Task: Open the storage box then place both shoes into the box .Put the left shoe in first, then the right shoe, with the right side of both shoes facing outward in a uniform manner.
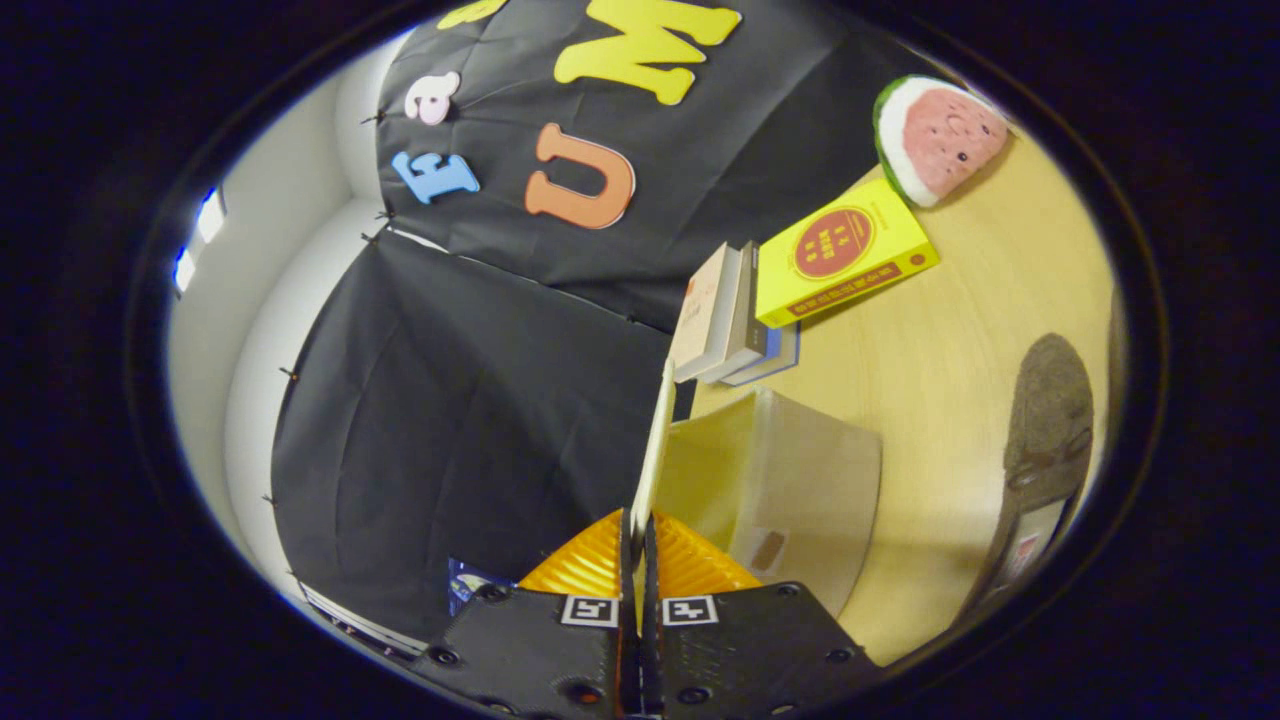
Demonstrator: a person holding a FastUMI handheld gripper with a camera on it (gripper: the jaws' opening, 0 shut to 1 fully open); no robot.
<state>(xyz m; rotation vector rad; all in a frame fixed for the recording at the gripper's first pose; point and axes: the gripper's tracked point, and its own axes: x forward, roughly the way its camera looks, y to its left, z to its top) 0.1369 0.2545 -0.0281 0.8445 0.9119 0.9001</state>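
The view is tilted sideways. My gripper (pixel 637 530) is shut on the edge of the storage box's thin pale lid (pixel 656 440), which stands raised edge-on, running ahead from between the fingers. Just beside the lid sits the translucent whitish storage box (pixel 790 480), its inside open to view and with nothing seen in it. A grey-brown shoe (pixel 1048 440) lies on the wooden table (pixel 950 340) beyond the box, apart from it. Its sole end fades into shadow.
A short stack of books (pixel 725 315) lies just past the box by the black cloth wall. A yellow book (pixel 840 255) leans on the stack. Farther off rests a watermelon-slice plush (pixel 935 135).
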